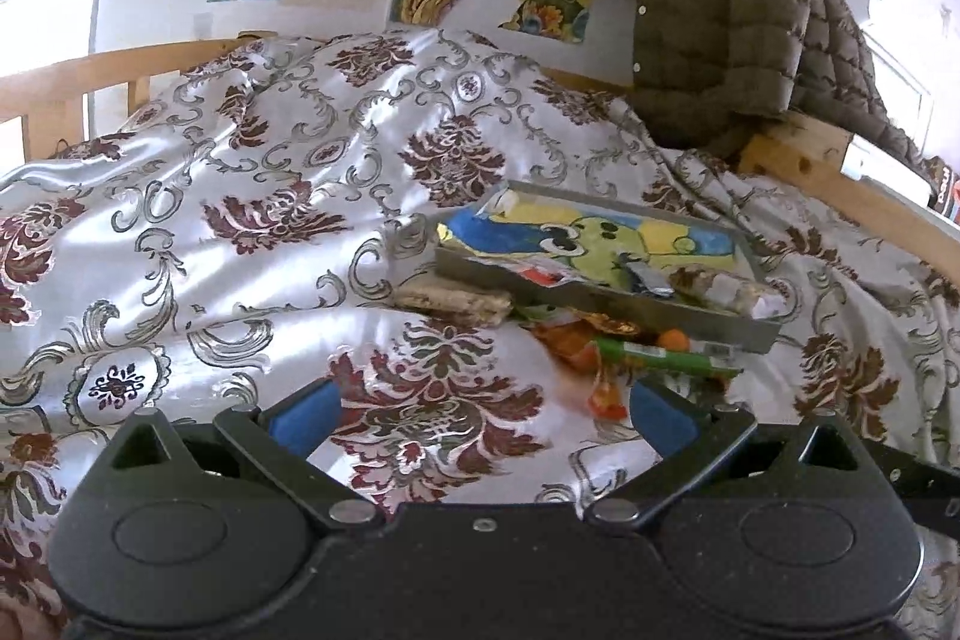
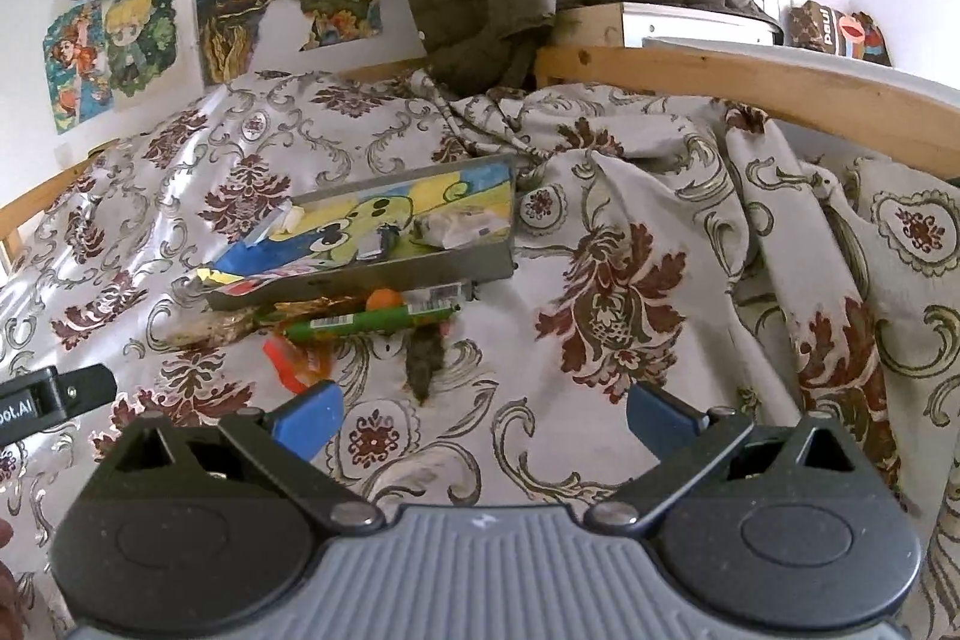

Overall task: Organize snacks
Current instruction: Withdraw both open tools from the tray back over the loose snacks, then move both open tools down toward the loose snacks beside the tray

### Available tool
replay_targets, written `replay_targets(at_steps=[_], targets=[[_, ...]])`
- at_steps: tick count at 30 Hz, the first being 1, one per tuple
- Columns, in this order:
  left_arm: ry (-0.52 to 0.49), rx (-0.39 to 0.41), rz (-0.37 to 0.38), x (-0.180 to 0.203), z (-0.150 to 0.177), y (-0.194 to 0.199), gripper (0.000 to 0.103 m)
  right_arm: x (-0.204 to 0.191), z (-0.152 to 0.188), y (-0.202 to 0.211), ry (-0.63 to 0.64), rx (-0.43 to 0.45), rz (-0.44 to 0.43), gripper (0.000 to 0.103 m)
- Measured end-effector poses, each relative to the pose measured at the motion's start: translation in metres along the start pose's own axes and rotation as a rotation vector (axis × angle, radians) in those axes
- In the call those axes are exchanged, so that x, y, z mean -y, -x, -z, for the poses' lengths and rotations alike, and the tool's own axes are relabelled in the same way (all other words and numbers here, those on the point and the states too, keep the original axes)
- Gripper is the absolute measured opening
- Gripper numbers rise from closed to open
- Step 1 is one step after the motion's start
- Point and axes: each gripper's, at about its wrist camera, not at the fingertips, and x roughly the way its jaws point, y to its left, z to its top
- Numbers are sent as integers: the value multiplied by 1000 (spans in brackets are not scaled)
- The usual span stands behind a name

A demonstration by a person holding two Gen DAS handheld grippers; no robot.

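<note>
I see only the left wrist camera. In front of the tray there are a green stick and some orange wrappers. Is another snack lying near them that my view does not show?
Observer: Yes. The right wrist view shows a dark brown piece on the bedspread, on the near side of the green stick. I cannot tell what it is.
Operator: Is the right gripper holding anything?
Observer: No. The right gripper is wide open, with only cloth between its jaws.
</note>
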Motion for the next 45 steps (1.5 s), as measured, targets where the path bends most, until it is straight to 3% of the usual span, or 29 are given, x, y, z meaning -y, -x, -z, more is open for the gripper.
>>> replay_targets(at_steps=[5,10,16,24,34,45], targets=[[-8,-22,-22,-1,3,-9,102,-2,-2,-9,23,-15,-22,103],[-39,-44,-39,1,8,-18,102,-11,-8,-27,139,-1,-23,103],[-60,-55,-54,5,7,-31,102,-14,-13,-50,121,-24,-56,103],[-81,-61,-56,18,0,-56,102,-20,-17,-73,204,-6,-81,103],[-113,-52,-42,39,-10,-85,102,-1,-18,-123,154,-97,-82,103],[-104,-70,-73,47,-16,-114,102,3,-16,-136,162,-146,-86,103]])
